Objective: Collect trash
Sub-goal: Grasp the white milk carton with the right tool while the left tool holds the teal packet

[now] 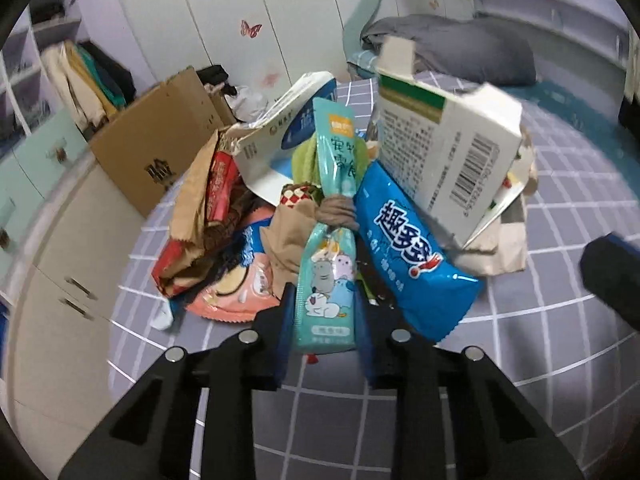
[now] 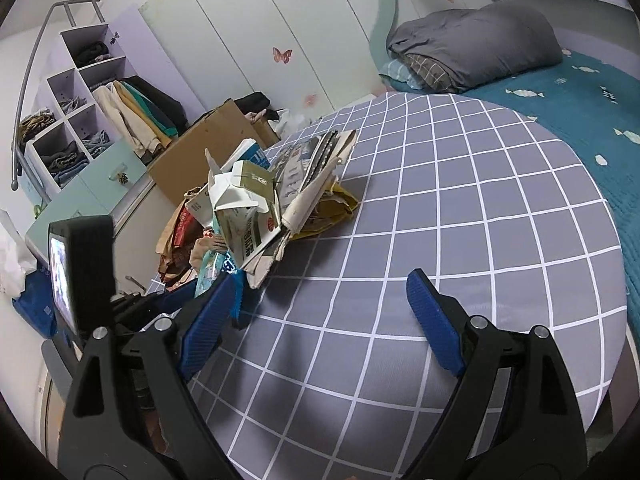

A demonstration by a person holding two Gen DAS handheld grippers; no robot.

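Where the checked grey sheet [image 2: 460, 208] covers the bed, the trash lies gathered in one heap [image 2: 264, 208] near its left edge, and the left tongs [image 1: 324, 312] are clamped on one teal snack sachet [image 1: 326, 280] printed with cartoon animals, which stands up from the blue pads into the pile. Touching that sachet on its right is one bright blue biscuit wrapper [image 1: 416, 248], and above the wrapper tilts one white carton with a barcode [image 1: 444, 156]. To the sachet's left I count one pink packet [image 1: 236, 280], one red wrapper inside crumpled brown paper [image 1: 192, 216], and one white-and-blue torn box [image 1: 280, 136] leaning at the back; a brown sock-like cloth [image 1: 336, 210] is bunched around the sachet's middle. From the other side, one folded newspaper [image 2: 316, 168] rests on top of the heap. The right tongs [image 2: 320, 320] hang spread wide apart over bare sheet, holding nothing, with the left finger [image 2: 208, 328] just beside the heap's near edge. Beyond the pile stands one cardboard box [image 2: 204, 148] against the wardrobe, and one folded grey duvet [image 2: 476, 44] sits at the head of the bed.
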